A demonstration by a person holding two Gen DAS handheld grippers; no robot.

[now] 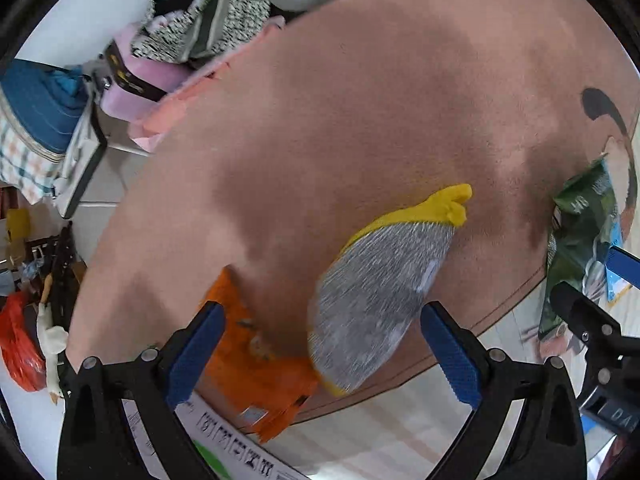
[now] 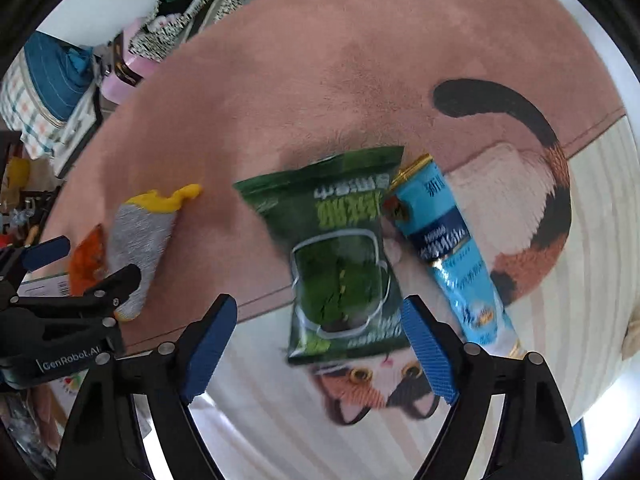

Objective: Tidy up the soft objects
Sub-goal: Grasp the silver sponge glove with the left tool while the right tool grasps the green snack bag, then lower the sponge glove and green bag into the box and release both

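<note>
A grey sock with yellow toe and heel [image 1: 376, 292] lies on the pink rug [image 1: 340, 120], partly over an orange snack bag [image 1: 256, 352]. My left gripper [image 1: 320, 356] is open just above them, the sock between its blue fingers [image 1: 196, 356]. In the right wrist view a green snack bag [image 2: 344, 264] and a light blue packet [image 2: 452, 248] lie side by side on the rug's cat picture [image 2: 384, 388]. My right gripper [image 2: 316, 356] is open, its fingers on either side of the green bag's near end. The sock [image 2: 140, 240] and left gripper [image 2: 80, 272] show at left.
A heap of clothes and bags [image 1: 192, 28] sits at the rug's far left edge, with a blue checked bag [image 1: 32, 128] beside it. A white cardboard box [image 1: 224, 440] lies under the left gripper. A red plastic bag [image 1: 20, 348] is on the floor at left.
</note>
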